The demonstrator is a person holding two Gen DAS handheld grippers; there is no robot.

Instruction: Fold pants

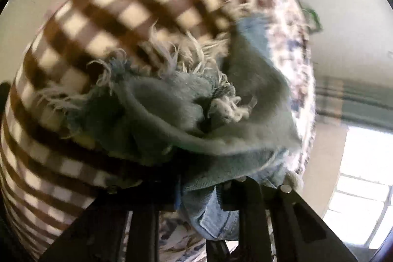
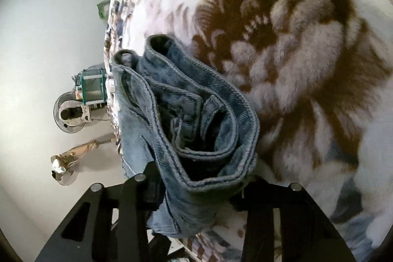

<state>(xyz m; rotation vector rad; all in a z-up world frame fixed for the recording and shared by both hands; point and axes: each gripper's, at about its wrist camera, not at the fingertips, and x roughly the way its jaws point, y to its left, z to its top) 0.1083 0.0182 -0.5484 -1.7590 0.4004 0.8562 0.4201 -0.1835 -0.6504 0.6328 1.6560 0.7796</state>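
The pants are light blue jeans. In the left wrist view their frayed hem end (image 1: 186,104) bunches up right in front of the camera, and my left gripper (image 1: 208,190) is shut on that cloth. In the right wrist view the stitched waistband part (image 2: 196,119) stands folded in loops, and my right gripper (image 2: 196,190) is shut on it. Both ends are held above a plush blanket (image 2: 307,60) with brown flowers. The rest of the jeans is hidden.
A brown-and-white checked blanket (image 1: 118,16) lies behind the hem. The bed edge runs along the left of the right wrist view, with pale floor (image 2: 49,41), a fan (image 2: 70,114), a green rack (image 2: 92,87) and a broom (image 2: 73,156) beyond. A bright window (image 1: 366,183) is at the right.
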